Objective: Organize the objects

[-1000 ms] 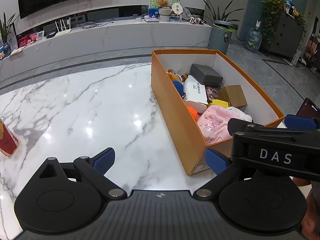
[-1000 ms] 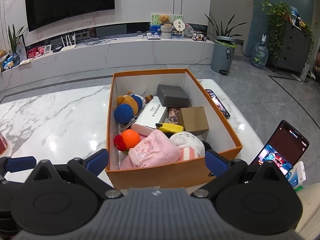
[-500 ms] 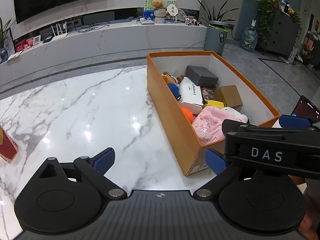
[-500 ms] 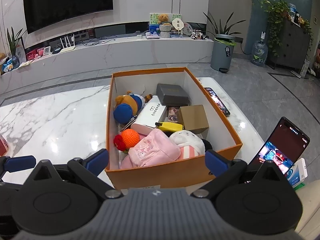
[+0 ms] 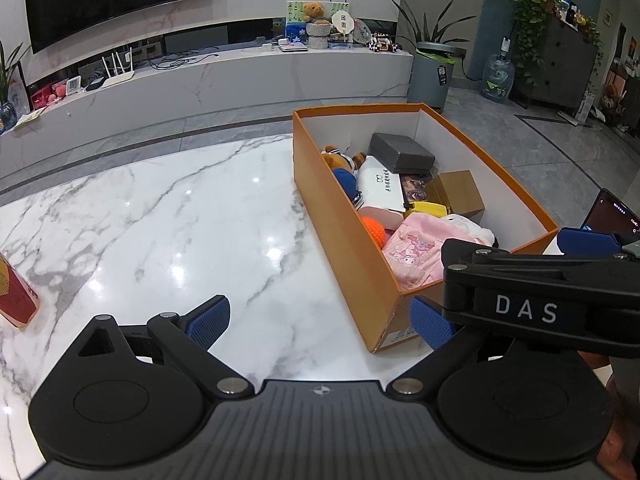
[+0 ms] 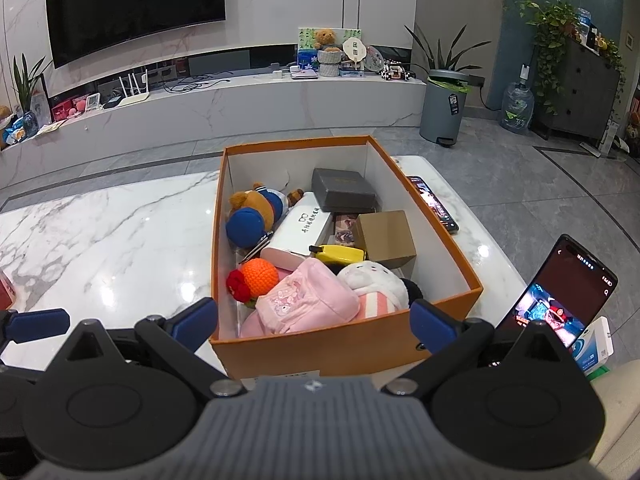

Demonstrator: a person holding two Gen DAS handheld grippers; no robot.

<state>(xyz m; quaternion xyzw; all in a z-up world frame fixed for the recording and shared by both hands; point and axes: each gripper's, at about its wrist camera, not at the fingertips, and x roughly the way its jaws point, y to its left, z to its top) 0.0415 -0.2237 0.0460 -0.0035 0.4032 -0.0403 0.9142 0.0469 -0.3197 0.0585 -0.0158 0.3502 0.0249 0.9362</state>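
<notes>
An orange cardboard box (image 6: 352,344) stands on the white marble table (image 6: 100,240); it also shows in the left wrist view (image 5: 340,216). It holds a plush bear (image 6: 256,208), a grey case (image 6: 344,190), a white box (image 6: 304,224), a brown carton (image 6: 386,236), an orange crochet ball (image 6: 259,277), a pink pouch (image 6: 308,300) and a white plush (image 6: 376,280). My right gripper (image 6: 314,322) is open and empty, its fingers astride the box's near wall. My left gripper (image 5: 320,322) is open and empty, left of the box's near corner.
A red can (image 5: 14,296) stands at the table's left edge. A propped phone (image 6: 556,292) and a blue-white packet (image 6: 596,344) sit right of the box; another phone (image 6: 434,204) lies flat behind. A TV console, bin and plants stand beyond the table.
Both grippers have drawn back and risen slightly; the box looks a little farther and lower in both views. Jaws stayed open.
</notes>
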